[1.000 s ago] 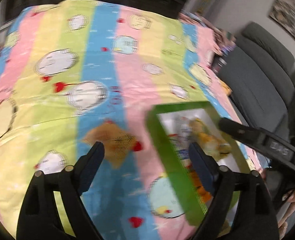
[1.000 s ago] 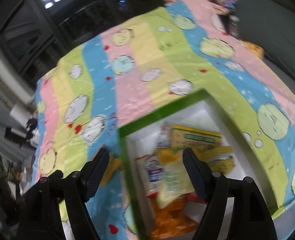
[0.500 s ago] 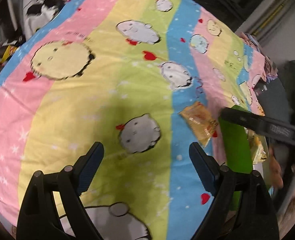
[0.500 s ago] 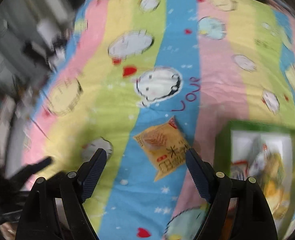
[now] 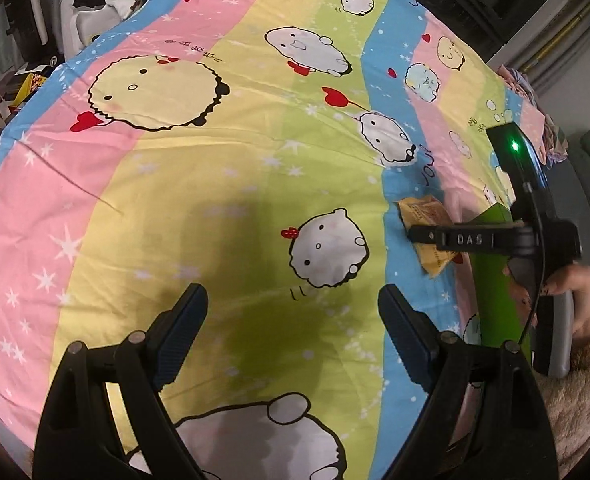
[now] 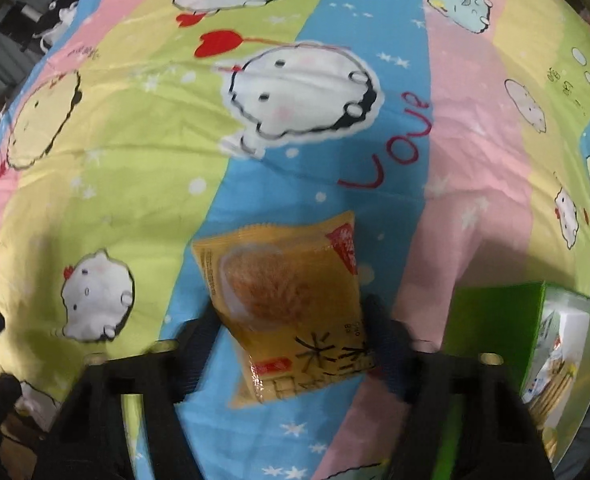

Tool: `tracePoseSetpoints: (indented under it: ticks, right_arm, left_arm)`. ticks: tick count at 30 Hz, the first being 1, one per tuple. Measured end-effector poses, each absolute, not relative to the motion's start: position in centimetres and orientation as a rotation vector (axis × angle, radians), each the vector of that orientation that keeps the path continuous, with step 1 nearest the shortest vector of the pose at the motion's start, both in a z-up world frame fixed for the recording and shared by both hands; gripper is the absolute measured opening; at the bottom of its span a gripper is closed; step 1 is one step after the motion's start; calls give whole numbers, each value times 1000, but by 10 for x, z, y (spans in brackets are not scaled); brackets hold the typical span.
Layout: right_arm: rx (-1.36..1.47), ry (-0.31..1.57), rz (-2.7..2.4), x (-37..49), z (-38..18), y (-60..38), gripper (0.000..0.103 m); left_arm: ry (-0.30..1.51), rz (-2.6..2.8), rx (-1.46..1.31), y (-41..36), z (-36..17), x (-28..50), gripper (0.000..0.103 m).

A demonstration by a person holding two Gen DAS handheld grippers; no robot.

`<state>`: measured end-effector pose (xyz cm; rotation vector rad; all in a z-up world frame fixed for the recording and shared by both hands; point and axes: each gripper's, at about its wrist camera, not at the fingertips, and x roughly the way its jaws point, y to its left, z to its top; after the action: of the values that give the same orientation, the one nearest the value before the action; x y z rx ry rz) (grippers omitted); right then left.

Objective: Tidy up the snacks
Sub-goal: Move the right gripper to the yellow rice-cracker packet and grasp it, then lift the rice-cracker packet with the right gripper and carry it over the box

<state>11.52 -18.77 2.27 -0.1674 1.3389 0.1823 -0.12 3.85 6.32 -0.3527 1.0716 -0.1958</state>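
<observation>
While the left hand-held gripper [image 5: 291, 316] hangs spread apart over bare bedsheet [image 5: 199, 184], the right hand-held gripper [image 6: 291, 332] sits with its fingers either side of the yellow snack packet [image 6: 291, 300]; whether they pinch it I cannot tell. That packet lies on the sheet just left of the green box [image 6: 491, 320] holding other snacks.

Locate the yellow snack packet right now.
In the right wrist view the yellow snack packet lies on the blue stripe of the cartoon bedsheet, between the right gripper's open fingers, left of the green box.
</observation>
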Motion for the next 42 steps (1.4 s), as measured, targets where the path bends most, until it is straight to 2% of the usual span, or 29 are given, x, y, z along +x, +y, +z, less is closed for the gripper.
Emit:
tracePoseSetpoints:
  ticks: [9, 15, 19, 25, 27, 30, 32, 33, 34, 38, 42]
  right_arm:
    - [49, 1340, 289, 51, 30, -168, 58]
    - [304, 1337, 406, 9, 21, -160, 59]
    - [256, 1265, 398, -2, 35, -165, 68]
    - [383, 1121, 418, 7, 54, -195, 68]
    - [428, 1127, 430, 9, 49, -202, 68]
    - [499, 1160, 456, 17, 34, -195, 58]
    - [533, 1186, 462, 18, 26, -195, 53]
    - [544, 1198, 464, 18, 23, -194, 51]
    - [548, 1209, 468, 16, 20, -192, 50]
    - [551, 1233, 488, 16, 14, -188, 47]
    - [530, 1232, 472, 16, 10, -183, 43]
  left_arm:
    - [1068, -148, -347, 48, 58, -4, 87]
    - [1077, -101, -343, 57, 53, -7, 87]
    - [1078, -110, -351, 55, 54, -10, 87]
    - [1097, -187, -362, 36, 52, -11, 86]
    - [1111, -225, -361, 28, 49, -11, 83]
    - [1135, -281, -364, 13, 44, -11, 79]
    - [1152, -310, -363, 3, 39, -11, 68]
    - [1164, -315, -360, -1, 37, -10, 66]
    - [1172, -327, -361, -5, 35, -10, 64]
    - [1167, -373, -386, -12, 33, -9, 46]
    - [1162, -372, -386, -15, 32, -10, 44]
